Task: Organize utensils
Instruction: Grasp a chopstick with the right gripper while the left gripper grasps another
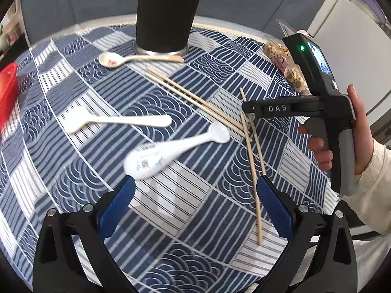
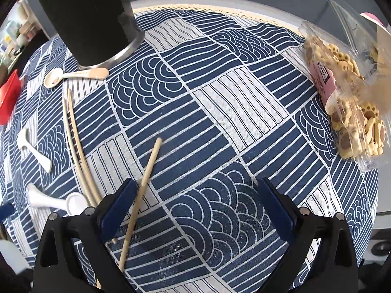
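A tall black holder cup (image 1: 168, 12) stands at the far side of the patterned cloth; it also shows in the right wrist view (image 2: 90, 17). Three spoons lie loose: a cream one with a red mark (image 1: 136, 59) at the cup's base, a cream one (image 1: 117, 121), and a white one (image 1: 176, 150) just beyond my left gripper (image 1: 195, 188), which is open and empty. Several wooden chopsticks (image 1: 198, 102) lie across the cloth. My right gripper (image 2: 195, 190) is open above one chopstick (image 2: 141, 193). In the left wrist view the right gripper (image 1: 246, 106) appears from the side.
A red basket (image 1: 7, 95) sits at the left edge of the table. A clear bag of biscuits (image 2: 352, 92) lies at the far right, near the cloth's edge. A white appliance (image 1: 349, 39) stands beyond the table on the right.
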The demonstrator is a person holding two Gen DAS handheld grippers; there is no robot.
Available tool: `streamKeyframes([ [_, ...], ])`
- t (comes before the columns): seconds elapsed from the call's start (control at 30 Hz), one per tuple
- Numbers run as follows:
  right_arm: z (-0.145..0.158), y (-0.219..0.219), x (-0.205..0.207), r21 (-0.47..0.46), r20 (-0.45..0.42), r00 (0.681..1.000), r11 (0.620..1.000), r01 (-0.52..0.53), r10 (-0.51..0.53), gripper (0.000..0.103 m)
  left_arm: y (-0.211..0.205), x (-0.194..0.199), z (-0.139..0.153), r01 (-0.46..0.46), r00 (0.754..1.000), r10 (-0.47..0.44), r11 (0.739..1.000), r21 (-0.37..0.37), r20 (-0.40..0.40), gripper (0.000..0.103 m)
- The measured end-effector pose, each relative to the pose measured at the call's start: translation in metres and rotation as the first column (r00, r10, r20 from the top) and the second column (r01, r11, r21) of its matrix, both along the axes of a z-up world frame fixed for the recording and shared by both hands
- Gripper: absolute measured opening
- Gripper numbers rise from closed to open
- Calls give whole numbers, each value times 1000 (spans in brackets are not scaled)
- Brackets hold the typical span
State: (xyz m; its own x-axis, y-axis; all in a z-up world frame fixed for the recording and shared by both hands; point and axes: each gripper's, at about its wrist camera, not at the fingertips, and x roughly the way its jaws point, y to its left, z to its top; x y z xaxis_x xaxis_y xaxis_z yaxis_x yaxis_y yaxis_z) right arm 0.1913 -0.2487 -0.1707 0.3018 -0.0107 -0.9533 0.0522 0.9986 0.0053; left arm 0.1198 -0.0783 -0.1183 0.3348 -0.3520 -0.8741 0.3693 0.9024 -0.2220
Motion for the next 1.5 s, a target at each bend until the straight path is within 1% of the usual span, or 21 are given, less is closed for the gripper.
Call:
streamKeyframes([
  [0.03,0,0,1,0,-2,1000,1000,0,0,96,-1,-1,-3,-7,1000,7,1000,-10,-13,97],
  [0.17,-3,-3,8,1,-13,1000,1000,-8,8,96,-10,-5,-12,-24,999,24,1000,-2,-30,97],
  [0.33,-5,-2,8,-1,-5,1000,1000,-28,28,97,-25,-6,-20,-20,999,21,1000,22,-33,97],
  [0.5,-6,-1,6,1,-18,999,999,-45,45,97,-45,-6,-28,-15,999,17,998,63,-36,97],
  [0.6,-6,-2,5,3,-23,997,997,-71,71,97,-56,-4,-31,-18,999,21,997,69,-38,97],
  [0.63,-7,-3,5,2,-26,996,997,-84,84,97,-60,-3,-34,-27,999,30,996,91,-40,97],
  [0.7,-5,-2,2,2,-35,993,993,-115,115,96,-63,-3,-37,-27,999,32,993,111,-43,97],
  [0.77,-3,-6,-2,2,-41,991,992,-125,125,96,-68,-2,-38,-23,999,28,989,148,-32,97],
  [0.8,-3,-8,-4,4,-45,991,992,-124,124,97,-69,-1,-39,-27,999,32,988,153,-33,97],
  [0.93,-4,-15,-12,3,-43,989,989,-145,145,97,-73,3,-41,-68,996,78,978,199,-47,97],
  [0.97,-4,-17,-15,3,-47,988,989,-150,150,97,-76,4,-43,-70,996,82,970,233,-46,97],
  [1.0,-4,-19,-17,4,-52,987,989,-151,151,97,-82,3,-46,-52,997,66,957,285,-40,99],
  [1.13,-4,-30,-27,5,-82,985,988,-155,155,97,-78,6,-46,-83,994,100,956,282,-48,99],
  [1.27,-8,-44,-41,4,-91,991,995,-95,95,97,-78,8,-48,-78,994,97,954,290,-54,99],
  [1.33,-9,-46,-47,4,-122,990,998,-69,69,97,-81,11,-49,-83,992,107,951,297,-65,99],
  [1.43,-11,-46,-54,6,-147,983,993,-115,114,97,-83,18,-51,-62,992,93,951,302,-89,99],
  [1.5,-11,-47,-61,7,-154,978,990,-142,142,97,-82,19,-51,-63,989,101,949,309,-111,99],
])
